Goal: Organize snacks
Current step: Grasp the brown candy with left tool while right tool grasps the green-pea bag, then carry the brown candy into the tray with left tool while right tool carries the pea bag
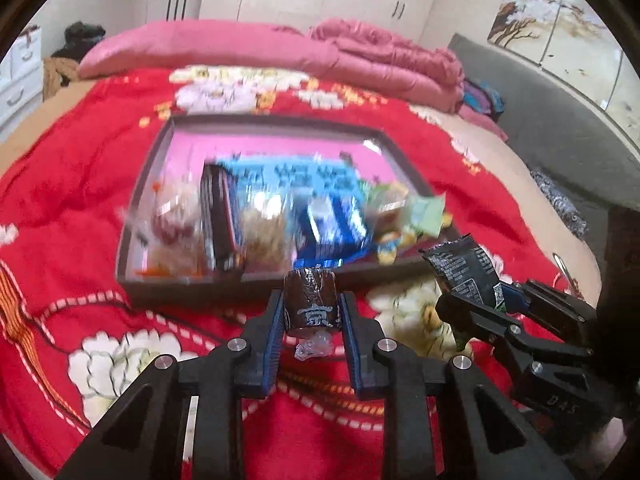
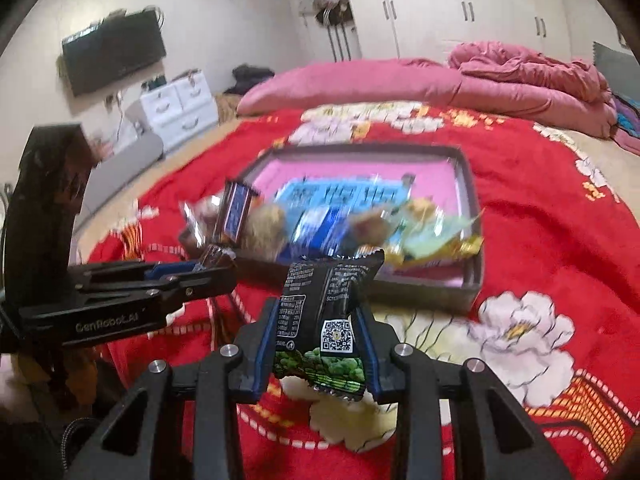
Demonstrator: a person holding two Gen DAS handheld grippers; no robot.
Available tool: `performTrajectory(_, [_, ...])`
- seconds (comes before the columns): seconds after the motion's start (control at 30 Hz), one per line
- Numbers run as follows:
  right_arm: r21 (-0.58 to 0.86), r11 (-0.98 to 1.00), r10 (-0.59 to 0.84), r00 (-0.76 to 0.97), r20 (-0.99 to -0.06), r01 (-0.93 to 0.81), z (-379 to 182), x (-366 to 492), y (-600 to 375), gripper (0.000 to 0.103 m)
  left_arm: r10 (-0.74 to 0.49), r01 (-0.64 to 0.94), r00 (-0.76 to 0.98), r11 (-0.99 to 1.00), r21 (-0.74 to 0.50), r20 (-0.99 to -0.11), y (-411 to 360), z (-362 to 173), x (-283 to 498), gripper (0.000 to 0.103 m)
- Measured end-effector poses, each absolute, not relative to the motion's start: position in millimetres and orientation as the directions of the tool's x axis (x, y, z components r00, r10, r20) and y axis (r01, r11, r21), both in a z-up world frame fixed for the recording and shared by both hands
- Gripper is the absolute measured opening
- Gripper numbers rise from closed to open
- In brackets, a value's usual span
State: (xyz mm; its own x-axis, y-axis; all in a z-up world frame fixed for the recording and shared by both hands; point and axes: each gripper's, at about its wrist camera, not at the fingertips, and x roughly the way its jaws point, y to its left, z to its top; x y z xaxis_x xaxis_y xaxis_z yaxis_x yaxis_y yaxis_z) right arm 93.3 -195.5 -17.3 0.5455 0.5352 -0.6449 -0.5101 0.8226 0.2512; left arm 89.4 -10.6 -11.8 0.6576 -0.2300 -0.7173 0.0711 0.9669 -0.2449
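The left tongs are closed on a small dark brown wrapped snack, its blue pads pinching the packet by its two sides so that it stands upright between them, with a crinkled clear twist of wrapper hanging below. The right tongs are clamped on a black snack packet with a green printed bottom, again squeezed across its width, the printed back facing the camera. Each packet is held clear of the red flowered bedspread, which fits a carry towards the tray rather than a pick still in progress.

The dark shallow tray with a pink floor lies on the bed just ahead of both tongs, its near wall close beyond the fingertips. In the left wrist view the right tongs sit to the right of the left pair and slightly ahead; in the right wrist view the left tongs reach in from the left. Side by side like this, both loads probably go in at the near edge.

Counted: two tongs, one packet in each, one tray. Inside the tray the snacks are crowded along the near half, with blue packets in the middle, pale and reddish ones left, green and yellow ones right; blur prevents an exact count, though there are several. The far half of the pink floor is bare.
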Motion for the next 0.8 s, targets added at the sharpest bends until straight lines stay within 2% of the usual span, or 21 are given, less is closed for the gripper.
performTrajectory(0.27, [0.325, 0.835, 0.544, 0.577, -0.609, -0.444, -9, 115, -208, 0.037, -0.224, 0.11, 0.676, 0.973, -0.204, -0.702, -30, -4, 108, 0.028])
performTrajectory(0.8, [0.331, 0.87, 0.494, 0.627, -0.602, -0.367, -9, 152, -217, 0.037, -0.228, 0.115, 0.661, 0.972, -0.203, -0.715, -22, -13, 143, 0.028])
